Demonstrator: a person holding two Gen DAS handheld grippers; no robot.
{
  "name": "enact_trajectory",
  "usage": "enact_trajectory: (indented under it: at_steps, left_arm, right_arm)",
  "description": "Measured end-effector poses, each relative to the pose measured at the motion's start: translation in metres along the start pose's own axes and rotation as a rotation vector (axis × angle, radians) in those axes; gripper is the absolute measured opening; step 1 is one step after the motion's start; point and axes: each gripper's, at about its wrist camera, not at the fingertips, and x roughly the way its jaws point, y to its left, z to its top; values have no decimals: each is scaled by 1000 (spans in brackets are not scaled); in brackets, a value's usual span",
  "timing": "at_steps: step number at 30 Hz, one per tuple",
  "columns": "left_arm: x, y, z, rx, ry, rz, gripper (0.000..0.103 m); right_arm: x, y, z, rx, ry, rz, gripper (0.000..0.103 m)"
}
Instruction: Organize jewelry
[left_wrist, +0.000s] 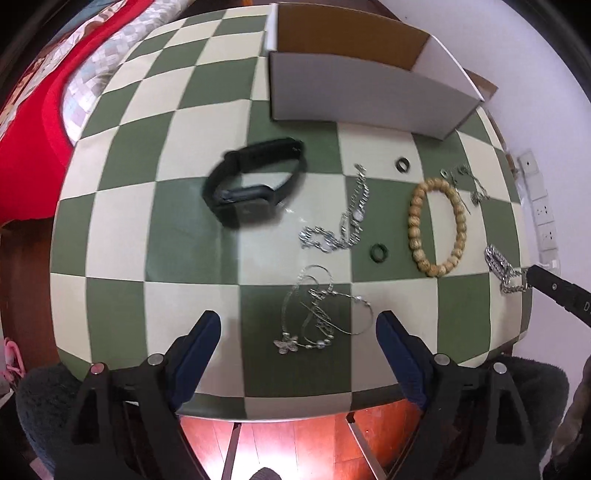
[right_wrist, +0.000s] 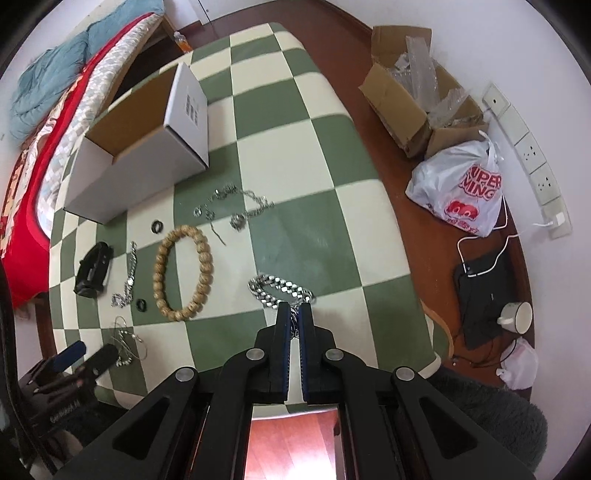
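Jewelry lies spread on a green and cream checkered table (left_wrist: 192, 236). My left gripper (left_wrist: 298, 325) is open, its jaws either side of a thin silver necklace with a butterfly charm (left_wrist: 317, 317). My right gripper (right_wrist: 294, 312) is shut on a thick silver chain (right_wrist: 277, 287), which also shows in the left wrist view (left_wrist: 504, 267). A wooden bead bracelet (left_wrist: 437, 225) (right_wrist: 183, 273), a black watch (left_wrist: 255, 184) (right_wrist: 92, 267), a silver link bracelet (left_wrist: 343, 218), two dark rings (left_wrist: 402, 164) (left_wrist: 379, 253) and small silver pieces (left_wrist: 467, 182) lie between. An open white box (left_wrist: 369, 77) (right_wrist: 144, 147) stands at the far side.
A bed with a red blanket (right_wrist: 22, 206) lies left of the table. On the wooden floor to the right are a cardboard box (right_wrist: 413, 96), a plastic bag (right_wrist: 465, 188), a black device (right_wrist: 487, 288) and a cup (right_wrist: 517, 315). The near table edge (left_wrist: 295, 410) is close.
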Motion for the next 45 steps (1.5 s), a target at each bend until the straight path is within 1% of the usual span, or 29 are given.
enact_trajectory:
  at_steps: [3, 6, 8, 10, 12, 14, 15, 16, 18, 21, 25, 29, 34, 36, 37, 42, 45]
  left_arm:
    - [9, -9, -4, 44, 10, 61, 86]
    - [24, -14, -7, 70, 51, 107, 86]
    - [25, -14, -8, 53, 30, 87, 85]
    - [26, -14, -9, 57, 17, 64, 85]
    - [24, -14, -11, 70, -4, 53, 80]
    - [19, -15, -12, 95, -26, 47, 63]
    - [16, -16, -12, 108, -32, 45, 40]
    - [14, -16, -12, 121, -33, 42, 6]
    - [13, -14, -8, 128, -9, 24, 8]
    - [12, -4, -6, 103, 3, 15, 8]
    - [1, 13, -5, 50, -12, -10, 7]
    - [-25, 25, -2, 20, -52, -40, 7]
    - [-62, 27, 4, 8, -119, -67, 7]
    - [-77, 23, 0, 8, -147, -77, 7]
    - [-82, 16, 4, 10, -159, -79, 7]
    - [-112, 14, 14, 17, -226, -96, 7]
    - [-126, 11, 19, 28, -260, -78, 7]
  right_arm:
    - [3, -3, -3, 8, 7, -3, 4]
    - [4, -7, -1, 15, 6, -10, 4]
    - [4, -8, 0, 18, 7, -10, 4]
    - [5, -8, 0, 16, 8, -12, 4]
    - [7, -8, 1, 19, 14, -11, 4]
    - [9, -8, 0, 21, 17, -9, 4]
    - [10, -8, 0, 21, 17, -9, 4]
    - [10, -8, 0, 23, 16, -8, 4]
    - [10, -8, 0, 25, 13, -5, 4]
    - [8, -5, 0, 24, 9, -7, 4]
    - [1, -3, 1, 25, -5, 7, 4]
    - [-9, -2, 2, 28, -19, 37, 4]
    - [-24, 6, 3, 13, -42, 67, 4]
    - [-31, 11, 4, 6, -52, 76, 4]
    - [-35, 13, 4, 3, -57, 83, 4]
    - [-57, 24, 7, -10, -85, 112, 4]
    - [-71, 29, 10, -16, -100, 135, 4]
